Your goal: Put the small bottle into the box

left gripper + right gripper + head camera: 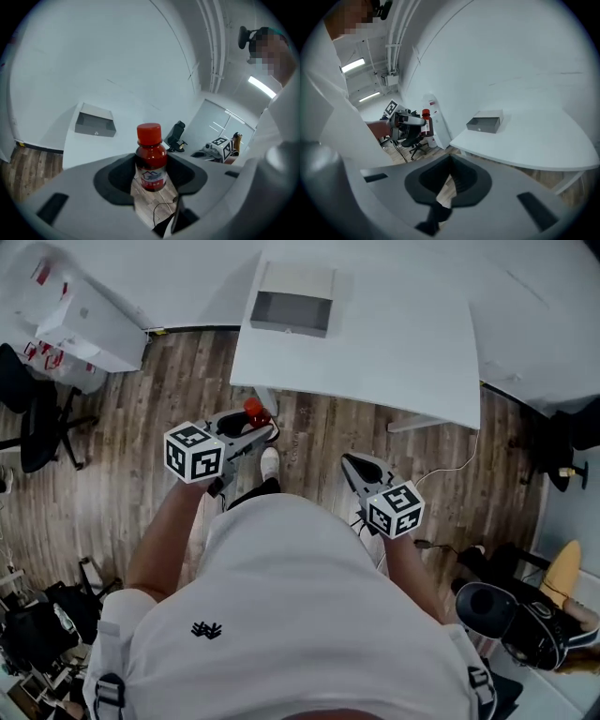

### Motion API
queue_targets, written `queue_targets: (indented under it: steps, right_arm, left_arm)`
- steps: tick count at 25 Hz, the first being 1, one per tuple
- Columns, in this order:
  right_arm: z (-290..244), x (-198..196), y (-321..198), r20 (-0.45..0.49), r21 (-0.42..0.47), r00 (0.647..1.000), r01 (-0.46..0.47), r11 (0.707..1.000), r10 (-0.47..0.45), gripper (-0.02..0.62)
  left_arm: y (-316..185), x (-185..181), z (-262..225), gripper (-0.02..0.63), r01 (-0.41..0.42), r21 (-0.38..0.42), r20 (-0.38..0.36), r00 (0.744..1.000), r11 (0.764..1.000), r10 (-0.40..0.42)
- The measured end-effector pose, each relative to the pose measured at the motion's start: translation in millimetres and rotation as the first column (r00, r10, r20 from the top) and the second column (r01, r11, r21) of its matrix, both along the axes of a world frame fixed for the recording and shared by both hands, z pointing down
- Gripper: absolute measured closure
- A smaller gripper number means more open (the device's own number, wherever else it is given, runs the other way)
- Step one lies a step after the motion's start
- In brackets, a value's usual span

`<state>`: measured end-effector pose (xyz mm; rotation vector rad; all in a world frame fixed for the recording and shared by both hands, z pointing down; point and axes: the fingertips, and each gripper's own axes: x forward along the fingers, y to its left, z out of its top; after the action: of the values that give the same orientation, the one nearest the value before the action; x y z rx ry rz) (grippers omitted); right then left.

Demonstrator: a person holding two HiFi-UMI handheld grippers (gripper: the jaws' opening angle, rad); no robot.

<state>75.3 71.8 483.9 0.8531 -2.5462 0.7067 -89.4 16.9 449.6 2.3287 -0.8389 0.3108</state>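
- The small dark-red bottle with a red cap (pixel 151 164) stands upright, pinched round its body by the left gripper (pixel 258 430), probably so it drops in neatly.
- It is well short of the grey open box (pixel 292 311) on the white table (pixel 403 343).
- The right gripper (pixel 450 161), jaws pressed together and empty, is equally far from the box; nothing blocks the way.

Head view steeply down, gripper views low, sharing box (pixel 291 310)

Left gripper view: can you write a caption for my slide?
Left tongs grip a small red-capped bottle upright, the grey box waiting on the white table ahead.
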Motion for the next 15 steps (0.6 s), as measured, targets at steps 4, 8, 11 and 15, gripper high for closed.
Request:
queue_targets:
  steps: [4, 8, 11, 15]
  right_arm:
    - [-2, -13, -37, -0.035, -0.012, 0.997, -0.063, 0.998, 0.063, 0.589]
    - [-6, -32, -60, -0.05, -0.014, 0.993, -0.105, 0.994, 0.104, 0.589]
    - [-6, -41, -73, -0.055, -0.018, 0.989, -0.135, 0.991, 0.134, 0.589]
    - [-11, -36, -83, -0.059, -0.019, 0.987, -0.148, 0.989, 0.147, 0.589]
  left_arm:
    - [-54, -5, 0, 0.394, -0.066, 0.007, -0.009, 0.998, 0.998, 0.066]
    - [-98, -16, 8, 0.396, -0.117, -0.001, -0.011, 0.993, 0.993, 0.117]
    - [-135, -22, 14, 0.394, -0.119, -0.02, -0.019, 0.993, 0.993, 0.119]
    - [-178, -21, 16, 0.396, -0.102, -0.04, -0.008, 0.995, 0.994, 0.102]
